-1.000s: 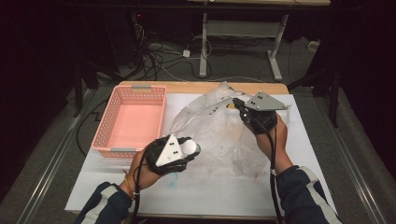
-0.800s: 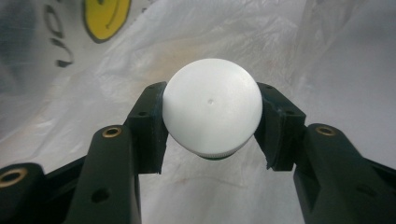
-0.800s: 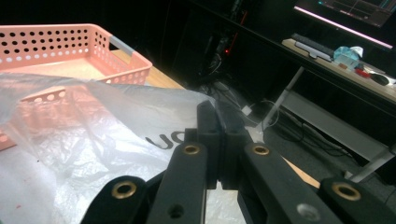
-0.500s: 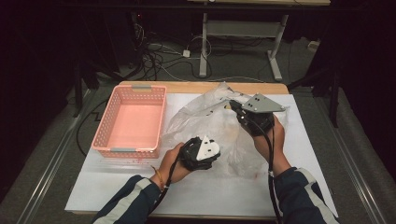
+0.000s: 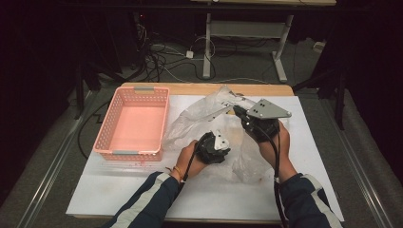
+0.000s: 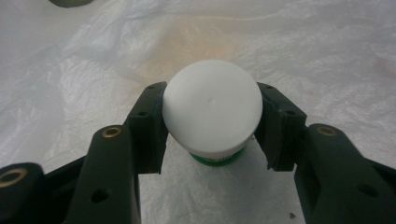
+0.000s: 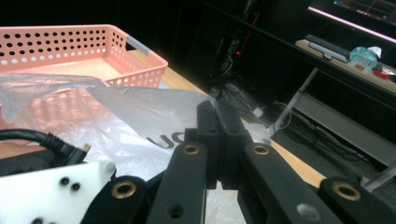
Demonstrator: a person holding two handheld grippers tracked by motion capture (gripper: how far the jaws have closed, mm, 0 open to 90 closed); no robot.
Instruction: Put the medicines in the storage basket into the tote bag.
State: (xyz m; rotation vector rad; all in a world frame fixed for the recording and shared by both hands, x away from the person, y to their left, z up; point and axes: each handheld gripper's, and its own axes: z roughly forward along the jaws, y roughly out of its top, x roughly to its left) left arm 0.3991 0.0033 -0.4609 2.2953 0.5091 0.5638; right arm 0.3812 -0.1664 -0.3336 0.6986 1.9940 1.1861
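Observation:
My left gripper is shut on a small green bottle with a round white cap, its pads pressing on both sides of the cap. In the high view the left gripper sits low over the crumpled clear plastic bag at mid-table. The bag's film spreads under the bottle. My right gripper is shut on the bag's upper edge and holds it lifted. In the right gripper view its jaws pinch the printed film.
A pink perforated basket stands empty at the table's left, also seen in the right gripper view. A white sheet covers the wooden table. Cables and a desk frame lie on the dark floor behind.
My left hand has carried the bottle rightward and down, from in front of the basket to the bag. The right gripper has kept its hold and place.

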